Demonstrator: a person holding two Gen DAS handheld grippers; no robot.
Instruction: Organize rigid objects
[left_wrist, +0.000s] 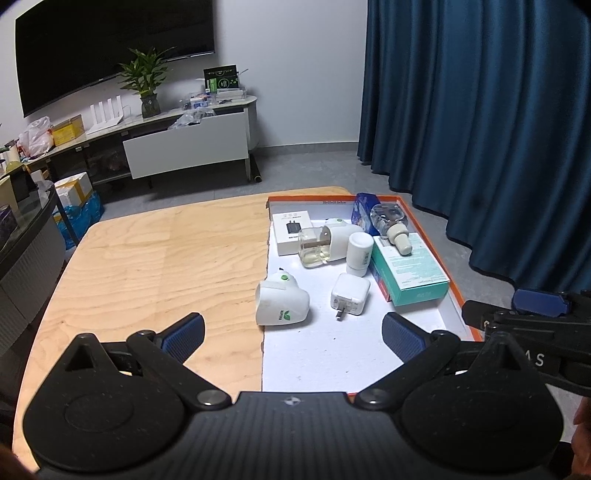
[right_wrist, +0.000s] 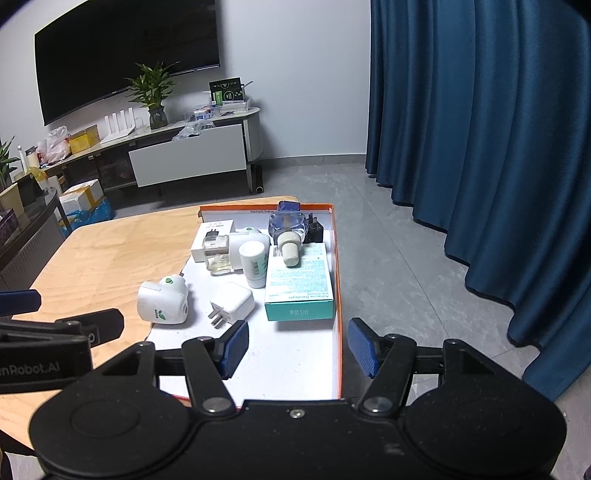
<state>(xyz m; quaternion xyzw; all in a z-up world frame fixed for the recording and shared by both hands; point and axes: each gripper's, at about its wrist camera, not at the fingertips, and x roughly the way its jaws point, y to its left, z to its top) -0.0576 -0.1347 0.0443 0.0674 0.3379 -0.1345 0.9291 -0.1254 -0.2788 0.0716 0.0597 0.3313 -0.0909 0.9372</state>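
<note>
— Both tongs hang released: left tongs (left_wrist: 293, 334) above the near edge of the tray (left_wrist: 460, 295), right tongs (right_wrist: 297, 345) beside its right wall, each grasping nothing.

— And the things?

— White vaporizer (left_wrist: 280, 302) lies at the tray's left edge on the desk (left_wrist: 147, 258); white charger (left_wrist: 349, 293) beside it; teal box (left_wrist: 410, 275) carries a clear bottle (left_wrist: 391, 221).
</note>
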